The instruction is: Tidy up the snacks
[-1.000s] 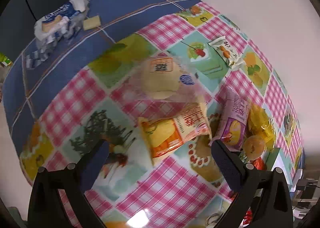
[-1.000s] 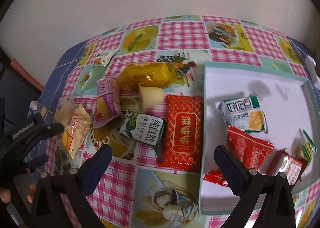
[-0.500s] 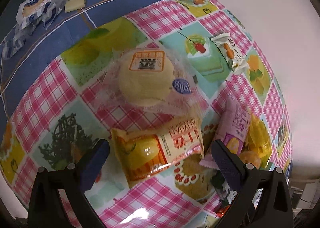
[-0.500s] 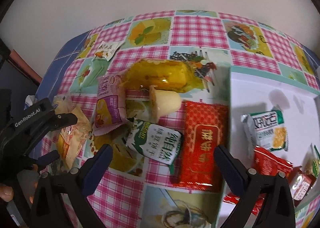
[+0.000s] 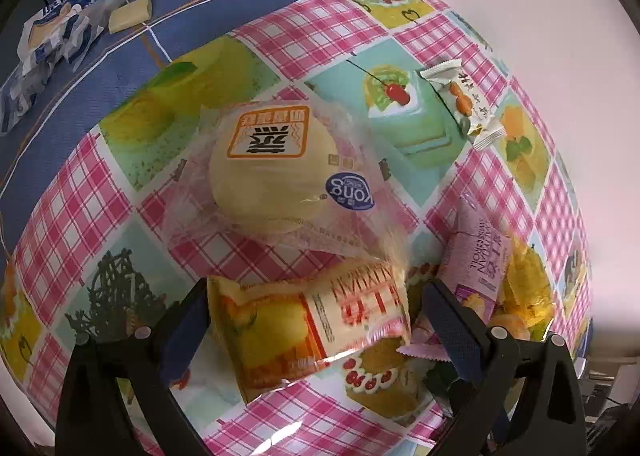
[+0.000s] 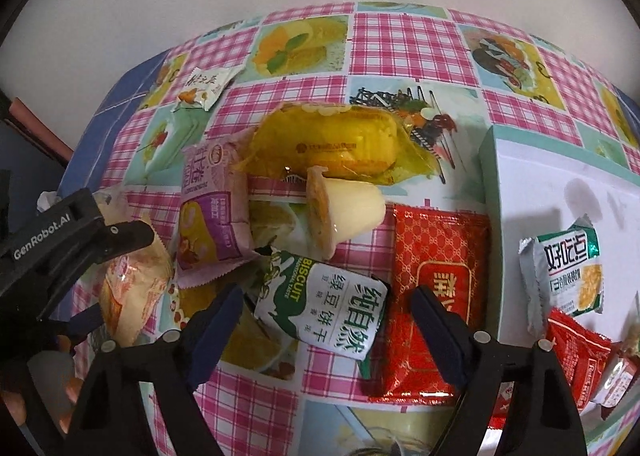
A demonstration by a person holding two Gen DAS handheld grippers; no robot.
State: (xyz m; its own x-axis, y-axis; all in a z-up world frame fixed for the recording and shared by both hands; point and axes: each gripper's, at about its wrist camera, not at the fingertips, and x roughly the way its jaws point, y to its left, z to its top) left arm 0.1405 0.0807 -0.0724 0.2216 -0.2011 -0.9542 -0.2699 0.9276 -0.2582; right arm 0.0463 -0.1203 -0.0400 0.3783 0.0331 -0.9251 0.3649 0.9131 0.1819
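My left gripper [image 5: 316,320] is open and points steeply down, its fingers on either side of an orange-yellow cake packet [image 5: 312,324] on the checked tablecloth. Just beyond that packet lies a round bun in a clear wrapper [image 5: 280,172]. The jaws of my right gripper [image 6: 328,316] are closing around a green-and-white biscuit packet [image 6: 324,308], with small gaps still showing at both pads. The right wrist view also shows the left gripper [image 6: 116,280] over the cake packet [image 6: 132,292].
Close by are a purple roll packet [image 6: 212,212], a jelly cup [image 6: 344,212], a yellow packet [image 6: 332,140] and a red packet [image 6: 436,296]. A white tray [image 6: 490,176] on the right holds several snacks. A small white packet [image 5: 460,104] and a blue wrapper [image 5: 60,28] lie farther off.
Both grippers have sunk toward the table. The left one closed in over the cake packet. The right one shifted left from the tray to the biscuit packet, and its jaws narrowed.
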